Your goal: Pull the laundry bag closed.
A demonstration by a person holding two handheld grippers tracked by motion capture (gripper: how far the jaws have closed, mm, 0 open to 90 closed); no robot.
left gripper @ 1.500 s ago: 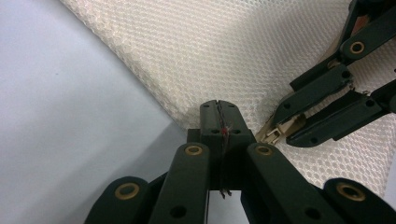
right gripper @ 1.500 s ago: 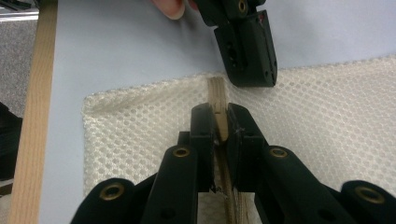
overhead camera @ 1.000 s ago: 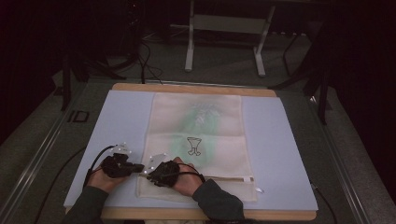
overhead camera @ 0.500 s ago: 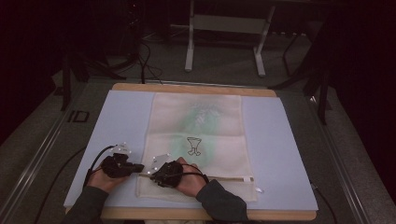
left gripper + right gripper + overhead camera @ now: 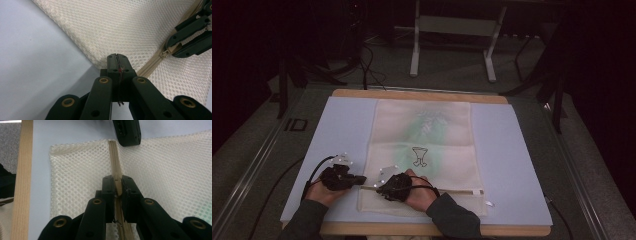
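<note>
The jaws of the left gripper (image 5: 117, 58) are pressed together on the side edge of the mesh laundry bag (image 5: 120, 27), right where its zipper (image 5: 150, 66) ends. The jaws of the right gripper (image 5: 118, 185) are closed too, pinching the zipper slider (image 5: 166, 53) a short way in from that edge of the bag.

The bag lies flat on the pale blue mat (image 5: 512, 150) that covers the worktop (image 5: 412, 94). The zipper runs across the end of the bag nearest the person, and both grippers sit at the left end of that line in the high view.

Almost nothing has changed in the last second. Both hands sit where they were against the bag, neither pair of jaws has let go, and the slider has made no visible progress along the zipper. This looks like a settled two-point hold, with the left gripper anchoring the bag's edge and the right gripper on the slider. The slider is either at the end of its run or about to be drawn away across the bag. I cannot tell whether the zipper behind the right hand is open or shut.
</note>
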